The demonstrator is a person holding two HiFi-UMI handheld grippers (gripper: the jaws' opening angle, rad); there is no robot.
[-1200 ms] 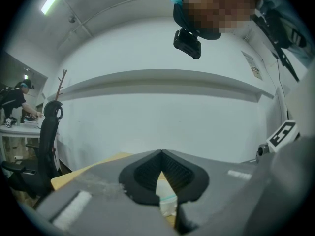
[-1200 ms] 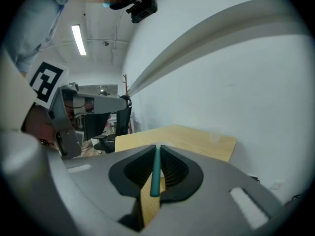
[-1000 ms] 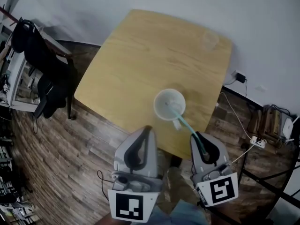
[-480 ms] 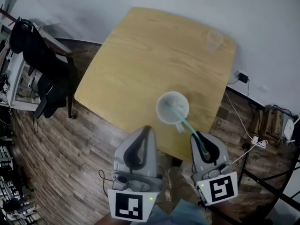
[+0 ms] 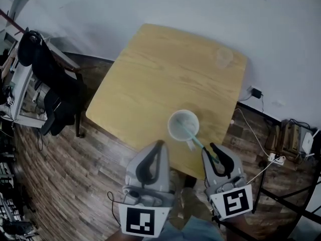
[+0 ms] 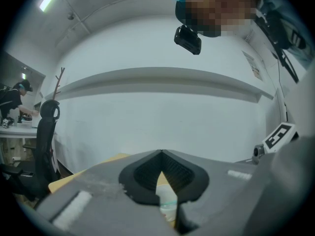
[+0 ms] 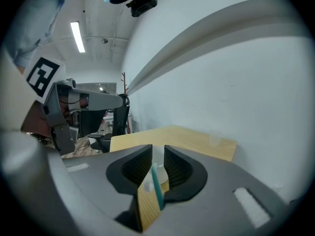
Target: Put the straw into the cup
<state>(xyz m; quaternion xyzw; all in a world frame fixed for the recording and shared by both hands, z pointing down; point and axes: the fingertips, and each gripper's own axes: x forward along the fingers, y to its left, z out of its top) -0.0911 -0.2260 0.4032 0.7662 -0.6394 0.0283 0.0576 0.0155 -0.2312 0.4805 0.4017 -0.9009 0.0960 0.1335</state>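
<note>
Head view: wooden surface point(image 5: 160, 79) set cornerwise vs. the camera, white wall behind, plank floor point(image 5: 70, 179) around it. White cup point(image 5: 171, 125) stands upright near the surface's near edge, just ahead of both grippers. Teal straw point(image 5: 198, 140) has its lower end inside the cup; it leans out over the rim toward the R side, and its upper end reaches in between the jaws of the right gripper point(image 5: 209, 149).

Right gripper view: right gripper point(image 7: 157, 149) jaws stand a little apart – narrow gap, but wider than the straw point(image 7: 156, 186), which runs down through it at a slant. It sits near the L pad at top and near the R pad lower down. No squeeze visible, so the straw looks loose in the gap, not pinched. Beyond the jaws: the surface and a small clear cup point(image 7: 214, 140) at its far corner. Same clear cup point(image 5: 224, 57) shows in head view, well apart from the white cup.

Left gripper point(image 5: 159, 143) hovers at the surface's near edge, just L of the cup and not touching it. Left gripper view: left gripper point(image 6: 161, 152) jaw tips meet, nothing between them – the white cup point(image 6: 167, 203) shows only through the opening below the tips, farther off.

Black office chair point(image 5: 50, 84) stands on the floor off the L side of the surface. Cables and a plug strip lie on the floor at R.
</note>
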